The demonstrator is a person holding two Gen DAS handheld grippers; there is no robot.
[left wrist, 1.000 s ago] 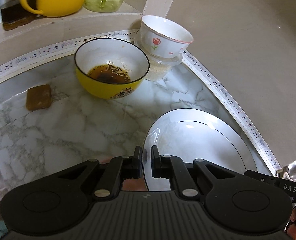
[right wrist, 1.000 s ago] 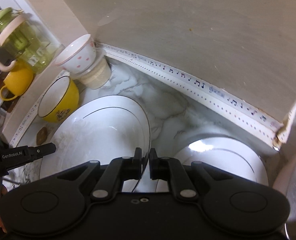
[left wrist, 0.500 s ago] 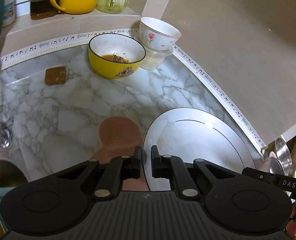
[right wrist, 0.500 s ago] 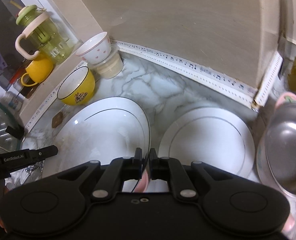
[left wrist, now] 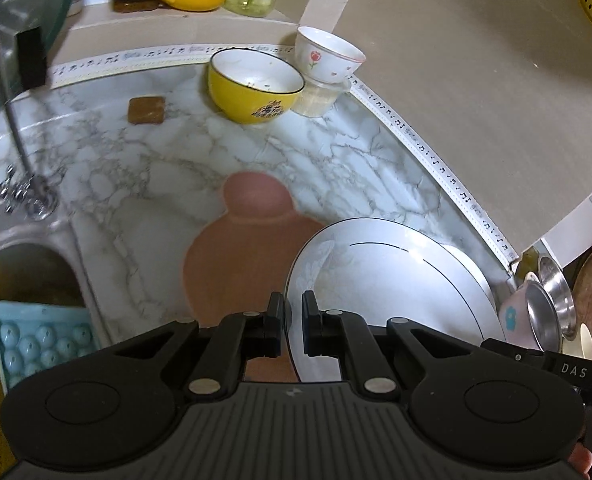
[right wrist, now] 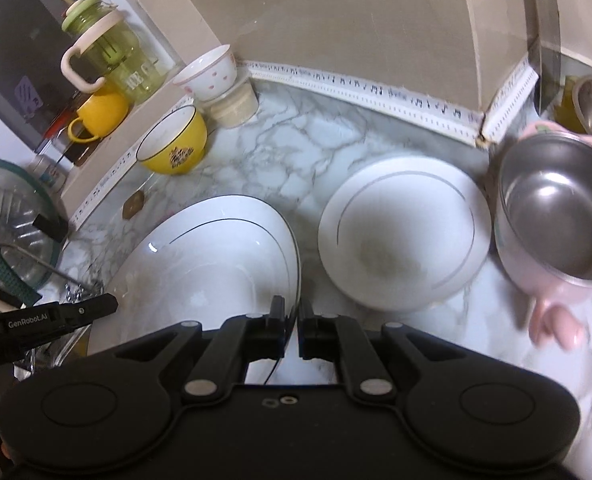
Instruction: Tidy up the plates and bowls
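Note:
Both grippers hold one large white plate (left wrist: pixel 396 280) with a thin dark ring, lifted over the marble counter. My left gripper (left wrist: pixel 293 320) is shut on its left rim. My right gripper (right wrist: pixel 292 320) is shut on the opposite rim of the same white plate (right wrist: pixel 216 264). A second white plate (right wrist: pixel 404 232) lies flat on the counter just to the right of the held one. At the back corner stand a yellow bowl (left wrist: pixel 256 88) and a white flowered bowl (left wrist: pixel 328 56), which rests on a plastic tub.
A pink pot with a steel inside (right wrist: pixel 556 216) stands right of the second plate. A terracotta-coloured mat (left wrist: pixel 248 248) lies on the counter under the held plate. The sink (left wrist: pixel 24 264) and its tap are at the left. A brown pad (left wrist: pixel 146 110) lies near the yellow bowl.
Both grippers have carried the plate away from the bowls in the corner, towards the right. The second plate and the pink pot have come fully into the right wrist view.

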